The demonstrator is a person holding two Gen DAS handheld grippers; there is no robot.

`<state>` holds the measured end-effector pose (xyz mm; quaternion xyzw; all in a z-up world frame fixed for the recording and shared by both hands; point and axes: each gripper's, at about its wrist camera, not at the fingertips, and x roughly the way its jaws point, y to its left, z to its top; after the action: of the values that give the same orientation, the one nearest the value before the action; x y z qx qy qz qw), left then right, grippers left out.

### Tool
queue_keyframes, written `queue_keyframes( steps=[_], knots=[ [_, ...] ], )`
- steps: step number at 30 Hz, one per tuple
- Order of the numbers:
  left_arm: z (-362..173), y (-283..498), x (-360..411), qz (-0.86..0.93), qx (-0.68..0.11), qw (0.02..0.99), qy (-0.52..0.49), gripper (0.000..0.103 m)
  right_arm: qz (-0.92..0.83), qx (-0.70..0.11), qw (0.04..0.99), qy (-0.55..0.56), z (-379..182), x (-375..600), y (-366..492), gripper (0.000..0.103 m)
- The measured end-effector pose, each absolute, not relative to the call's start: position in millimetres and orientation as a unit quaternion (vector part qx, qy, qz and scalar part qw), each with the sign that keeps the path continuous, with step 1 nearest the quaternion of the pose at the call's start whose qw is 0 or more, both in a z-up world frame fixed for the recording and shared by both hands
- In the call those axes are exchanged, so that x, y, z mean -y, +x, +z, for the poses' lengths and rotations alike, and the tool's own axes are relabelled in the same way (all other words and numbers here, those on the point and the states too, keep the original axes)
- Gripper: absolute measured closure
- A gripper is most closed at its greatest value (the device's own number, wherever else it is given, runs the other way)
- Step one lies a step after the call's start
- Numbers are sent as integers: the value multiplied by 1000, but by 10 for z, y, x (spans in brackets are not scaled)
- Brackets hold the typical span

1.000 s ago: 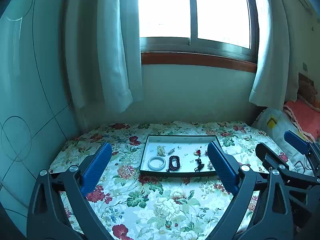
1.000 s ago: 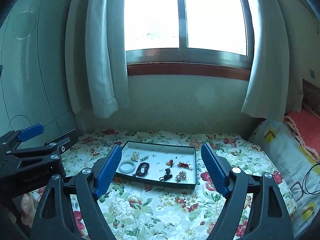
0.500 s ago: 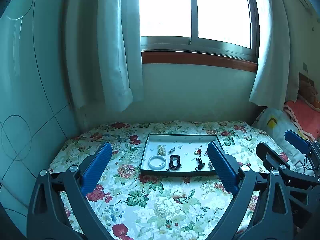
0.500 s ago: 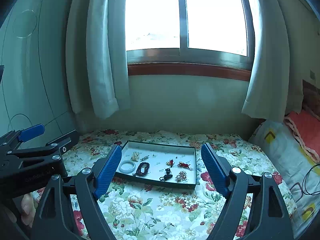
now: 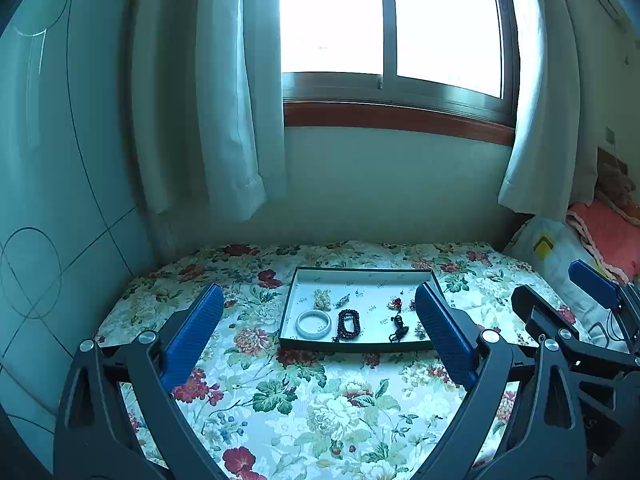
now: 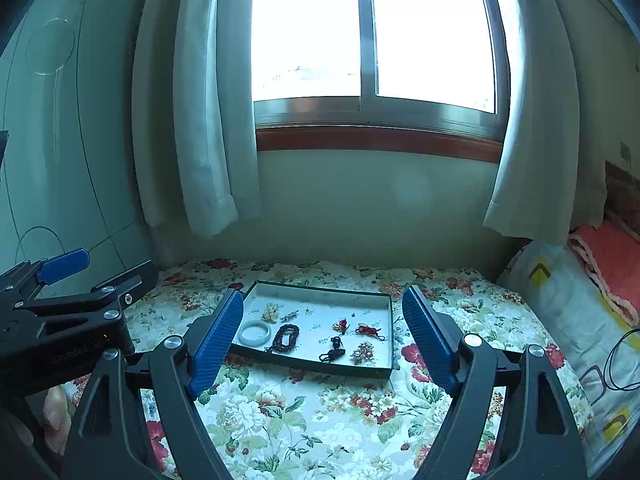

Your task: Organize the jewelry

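A shallow dark-rimmed tray (image 5: 362,347) (image 6: 308,362) lies on the floral cloth. It holds a pale bangle (image 5: 313,323) (image 6: 255,333), a dark bead bracelet (image 5: 349,324) (image 6: 285,337), a pearl cluster (image 5: 322,298) (image 6: 270,312), red charms (image 6: 369,330), a black pendant (image 6: 334,350) and a brooch (image 6: 363,351). My left gripper (image 5: 319,318) is open and empty, held back from the tray. My right gripper (image 6: 322,322) is open and empty, likewise short of the tray.
The floral cloth (image 5: 304,404) covers a surface against a wall under a window with curtains (image 5: 236,120). Pillows and an orange blanket (image 6: 600,280) lie to the right. A cable (image 6: 620,364) lies on the pillow.
Both views have shifted only slightly; the grippers stay open and nothing in the tray has moved.
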<state>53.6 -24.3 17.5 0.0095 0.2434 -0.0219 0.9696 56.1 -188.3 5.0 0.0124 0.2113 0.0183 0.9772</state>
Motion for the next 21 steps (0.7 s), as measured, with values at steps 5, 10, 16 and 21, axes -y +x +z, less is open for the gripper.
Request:
queue_keyframes(
  steps=[5, 10, 16, 21],
  knots=[
    [168, 551, 255, -21, -246, 969, 11, 7, 19, -213, 977, 12, 57, 1881, 558, 23],
    [164, 546, 263, -18, -245, 969, 16, 7, 19, -212, 977, 11, 68, 1890, 558, 23],
    [160, 545, 245, -8, -241, 970, 12, 2, 19, -213, 977, 10, 74, 1900, 558, 22],
    [171, 529, 247, -6, -233, 972, 15, 2, 20, -213, 977, 9, 73, 1903, 561, 23]
  ],
)
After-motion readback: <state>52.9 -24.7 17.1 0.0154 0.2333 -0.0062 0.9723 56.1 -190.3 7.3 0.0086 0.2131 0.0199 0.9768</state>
